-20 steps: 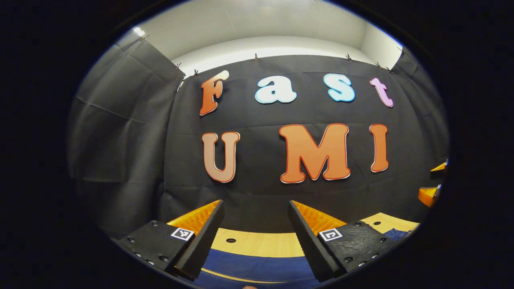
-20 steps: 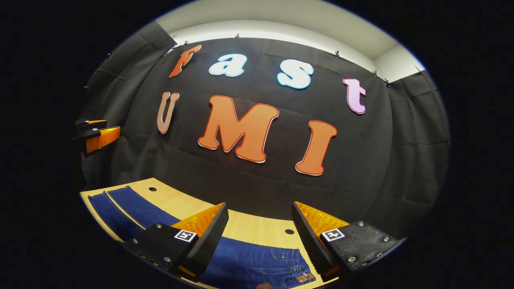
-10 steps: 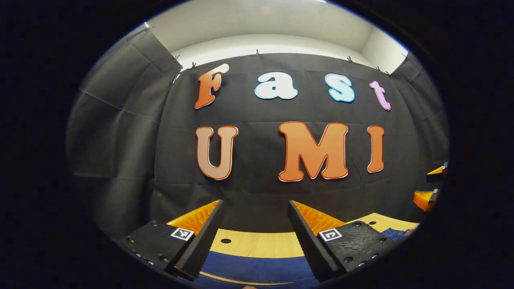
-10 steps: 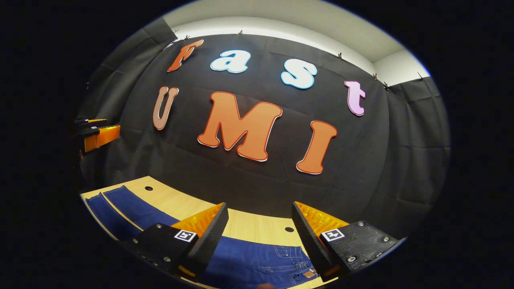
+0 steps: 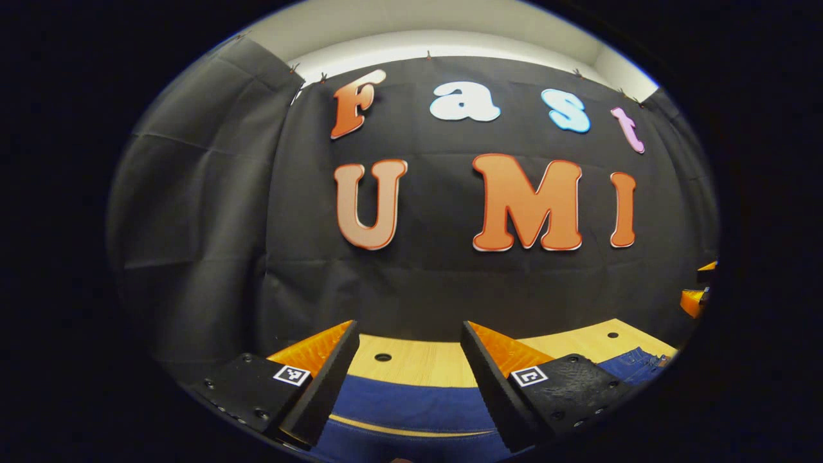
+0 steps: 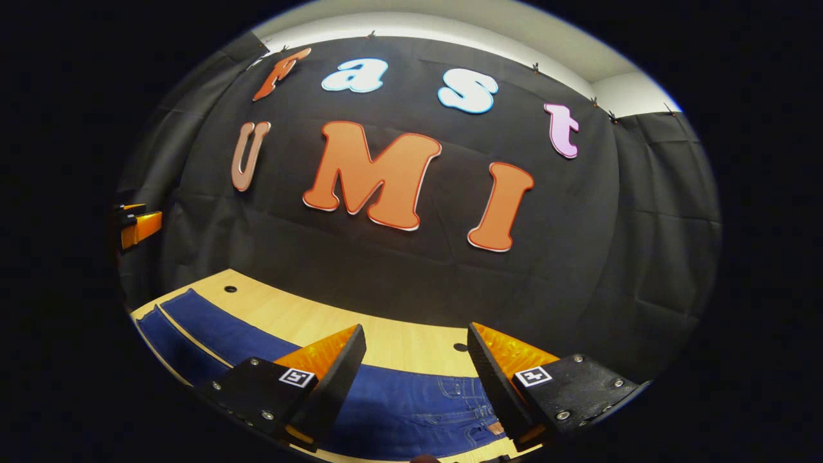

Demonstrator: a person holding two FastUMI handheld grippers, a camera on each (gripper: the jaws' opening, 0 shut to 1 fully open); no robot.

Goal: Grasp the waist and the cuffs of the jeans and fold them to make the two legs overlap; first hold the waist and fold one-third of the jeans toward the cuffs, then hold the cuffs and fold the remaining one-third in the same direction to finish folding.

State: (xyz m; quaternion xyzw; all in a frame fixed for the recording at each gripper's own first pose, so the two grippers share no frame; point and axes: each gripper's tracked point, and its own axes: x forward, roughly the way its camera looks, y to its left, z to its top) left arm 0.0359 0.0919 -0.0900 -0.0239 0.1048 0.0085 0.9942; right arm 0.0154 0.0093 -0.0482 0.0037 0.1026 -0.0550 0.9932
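Note:
Dark blue jeans (image 6: 398,405) lie flat on the wooden table (image 6: 308,318), waist with pockets and button under my right gripper (image 6: 416,326), the two legs (image 6: 193,321) stretching side by side to the left. That gripper hovers above the waist, open and holding nothing. In the left gripper view a jeans leg (image 5: 411,405) crosses beneath my left gripper (image 5: 408,325), which is open and holds nothing; the waist end (image 5: 633,363) shows far right. Each gripper shows at the edge of the other's view: the left gripper (image 6: 138,225), the right gripper (image 5: 697,299).
The table (image 5: 418,363) ends at the black cloth wall just behind the jeans. Small round holes (image 5: 382,356) (image 6: 229,289) dot the tabletop near its back edge. A strip of bare wood runs between the jeans and the wall.
Both views have tipped downward: the wall has slid up and more table and jeans show below the fingers. Both grippers stay open.

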